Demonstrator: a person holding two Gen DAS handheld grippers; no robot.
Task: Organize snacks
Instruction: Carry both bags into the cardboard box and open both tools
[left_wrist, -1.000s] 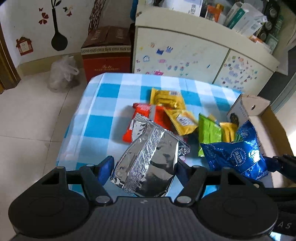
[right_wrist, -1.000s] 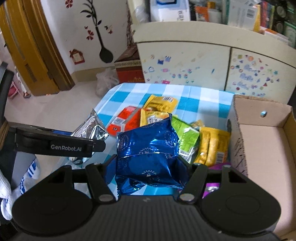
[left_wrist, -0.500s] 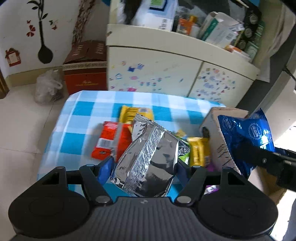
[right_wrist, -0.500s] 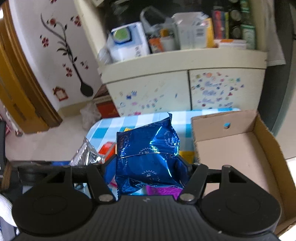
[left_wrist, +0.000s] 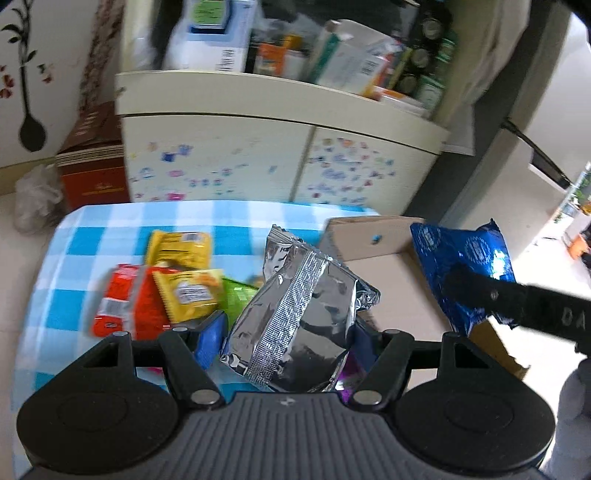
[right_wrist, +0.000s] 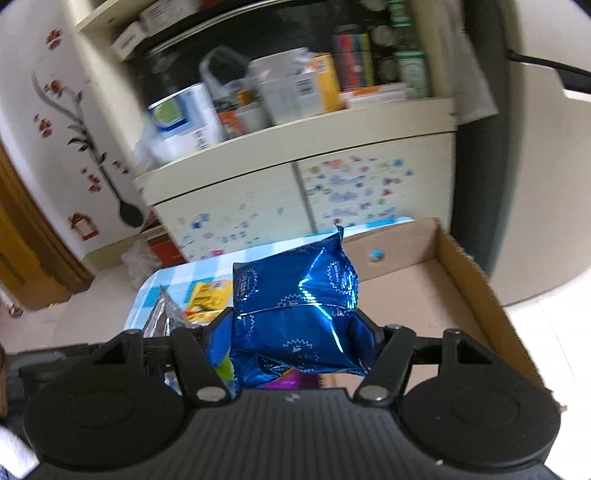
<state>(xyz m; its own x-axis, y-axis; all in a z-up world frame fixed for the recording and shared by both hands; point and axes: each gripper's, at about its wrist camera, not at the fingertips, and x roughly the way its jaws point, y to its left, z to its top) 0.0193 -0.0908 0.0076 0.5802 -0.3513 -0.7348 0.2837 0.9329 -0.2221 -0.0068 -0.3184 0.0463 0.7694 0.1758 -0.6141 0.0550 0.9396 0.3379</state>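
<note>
My left gripper (left_wrist: 286, 338) is shut on a silver foil snack bag (left_wrist: 295, 325), held above the blue checked table (left_wrist: 85, 236) near the left wall of the open cardboard box (left_wrist: 369, 240). My right gripper (right_wrist: 291, 336) is shut on a blue foil snack bag (right_wrist: 295, 306) and holds it over the box (right_wrist: 454, 284); the bag also shows in the left wrist view (left_wrist: 461, 262). Yellow packets (left_wrist: 179, 247), a red packet (left_wrist: 125, 302) and a green packet (left_wrist: 236, 299) lie on the table.
A cream cabinet (left_wrist: 277, 155) with stickers and a cluttered shelf stands behind the table. A red-brown carton (left_wrist: 92, 162) and a plastic bag (left_wrist: 33, 195) sit on the floor at left. A purple packet (right_wrist: 284, 382) shows under the blue bag.
Both grippers have lifted and swung right toward the cardboard box, each still holding its bag. The blue bag is now over the box.
</note>
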